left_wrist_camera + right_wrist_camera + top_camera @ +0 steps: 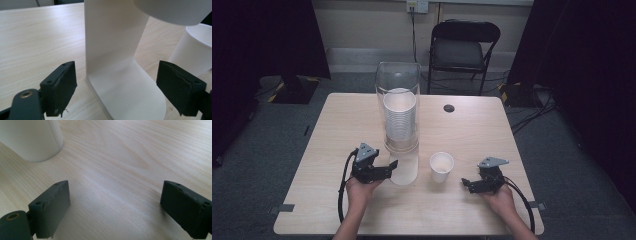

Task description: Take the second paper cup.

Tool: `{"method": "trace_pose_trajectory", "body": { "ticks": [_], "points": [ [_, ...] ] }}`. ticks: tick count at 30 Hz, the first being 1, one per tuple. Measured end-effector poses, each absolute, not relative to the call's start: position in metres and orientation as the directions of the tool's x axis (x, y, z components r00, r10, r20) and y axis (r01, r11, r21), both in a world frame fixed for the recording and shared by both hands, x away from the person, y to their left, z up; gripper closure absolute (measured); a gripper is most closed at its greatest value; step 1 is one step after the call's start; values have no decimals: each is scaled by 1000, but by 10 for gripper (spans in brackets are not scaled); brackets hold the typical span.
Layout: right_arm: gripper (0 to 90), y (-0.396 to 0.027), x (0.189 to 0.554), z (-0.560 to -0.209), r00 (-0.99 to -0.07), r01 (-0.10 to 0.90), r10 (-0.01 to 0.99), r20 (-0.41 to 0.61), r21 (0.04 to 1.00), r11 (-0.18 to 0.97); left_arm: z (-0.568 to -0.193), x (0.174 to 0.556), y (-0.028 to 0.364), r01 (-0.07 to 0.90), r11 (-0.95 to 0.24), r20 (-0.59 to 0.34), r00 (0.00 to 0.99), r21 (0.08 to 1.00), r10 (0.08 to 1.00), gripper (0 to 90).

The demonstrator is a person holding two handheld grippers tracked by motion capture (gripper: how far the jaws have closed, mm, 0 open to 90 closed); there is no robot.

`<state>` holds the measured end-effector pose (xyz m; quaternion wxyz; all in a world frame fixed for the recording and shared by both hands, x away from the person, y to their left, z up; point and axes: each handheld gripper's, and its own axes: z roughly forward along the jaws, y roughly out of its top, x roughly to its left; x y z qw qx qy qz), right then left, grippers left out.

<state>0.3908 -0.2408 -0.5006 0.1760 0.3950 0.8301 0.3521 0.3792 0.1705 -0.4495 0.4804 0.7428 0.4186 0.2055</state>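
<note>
Left gripper (393,164) is spread wide at the foot of the dispenser, with the white base between its jaws in the left gripper view and neither pad touching it. Right gripper (465,183) is spread wide too, low over bare wood with nothing between its jaws.

Largest is the bench (337,125), a pale wood top that carries everything. At its far edge, on the floor behind, stands a dark folding chair (464,50).

Next is the dispenser (398,80), a tall clear tube standing upright near the bench's middle, holding a stack of white cups (400,117) nested inside. Its white base (125,92) curves out flat onto the wood toward the person, just beside the left gripper.

Smaller is the single cup (441,166), upright on the bench, just right of the base and between the two grippers. In the right gripper view the cup (32,140) sits ahead and to the left of the jaws, apart from them.

Smallest is a dark round hole (449,108) in the bench, right of the tube.
</note>
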Motion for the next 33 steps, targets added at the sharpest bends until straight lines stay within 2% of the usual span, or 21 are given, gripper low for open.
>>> {"method": "trace_pose_trajectory", "body": {
  "ticks": [8,14,23,26,28,33],
  "points": [
    [86,-241,391,-501,-626,532,780,-14,724,440,-436,385,156,341,-190,-61,606,921,793,176],
    [86,-241,391,-501,-626,532,780,-14,724,440,-428,382,148,254,-223,10,640,941,768,198],
    [86,-241,391,-501,-626,532,780,-14,724,440,-423,383,145,264,-172,-49,663,949,747,194],
    [86,-241,391,-501,-626,532,780,-14,724,440,-421,383,145,262,-168,-50,661,950,749,240],
    [85,-241,391,-501,-625,532,780,-14,724,439,-421,383,144,238,-169,-32,662,956,749,328],
    [85,-241,391,-501,-625,533,780,-12,724,438,-424,386,147,206,-181,-11,688,962,725,360]
  ]
}}
